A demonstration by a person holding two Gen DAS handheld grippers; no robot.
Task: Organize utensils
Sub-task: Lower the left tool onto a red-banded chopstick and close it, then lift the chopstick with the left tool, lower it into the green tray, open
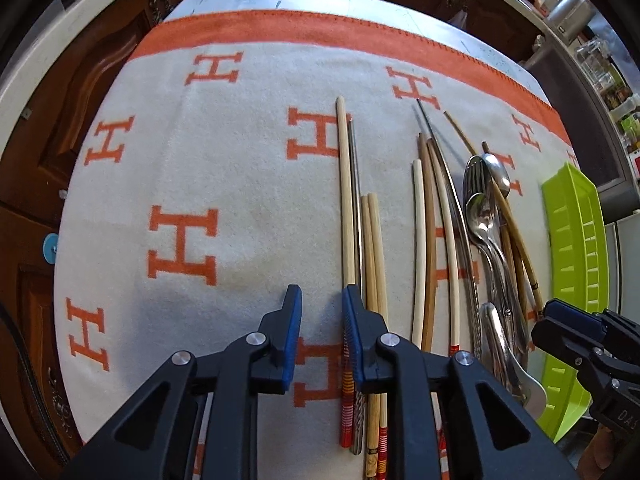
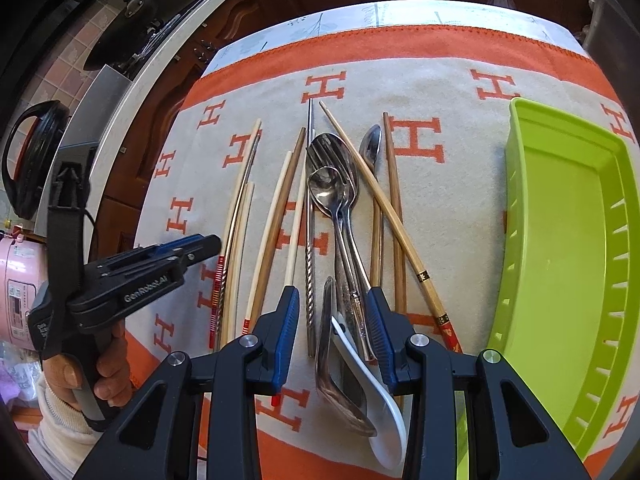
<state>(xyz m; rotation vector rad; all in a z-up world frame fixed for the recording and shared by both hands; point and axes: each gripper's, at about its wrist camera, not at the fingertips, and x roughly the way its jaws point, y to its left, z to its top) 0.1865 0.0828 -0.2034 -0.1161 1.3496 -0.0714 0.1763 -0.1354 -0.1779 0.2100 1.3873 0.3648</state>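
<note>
Item: table spread with a cream cloth [image 1: 224, 184] lettered in orange, laid with mixed utensils; a green tray [image 2: 568, 216] stood empty at the right edge, well apart from the left-hand sticks. Left group: a pale chopstick [image 1: 345, 184] with a red-banded end, a grey metal one touching it, and a bamboo pair [image 1: 374, 248] just beside. Middle and right: more chopsticks fanned out; a pile of metal spoons [image 2: 340, 200] with a fork beneath; a white ceramic spoon [image 2: 376, 392] lying across the nearer handles. Left gripper [image 1: 322, 322]: jaws part spread, nothing between them, the right pad close against the pale chopstick; not pinching. Right gripper [image 2: 334, 332]: jaws half spread, straddling the spoon handles, pads apparently clear of them; holding nothing. Pose: both tools pointed steeply down at the cloth; the left hand [image 2: 100, 372] wrapped round its grip, cream sleeve at the wrist. Hazards, as judged: closing the left jaws here would likely miss or nudge the chopstick and roll it into its neighbours; closing the right over overlapped handles could lift several at once, or tip the ceramic spoon off the pile; slick metal might slide from the pads.
</note>
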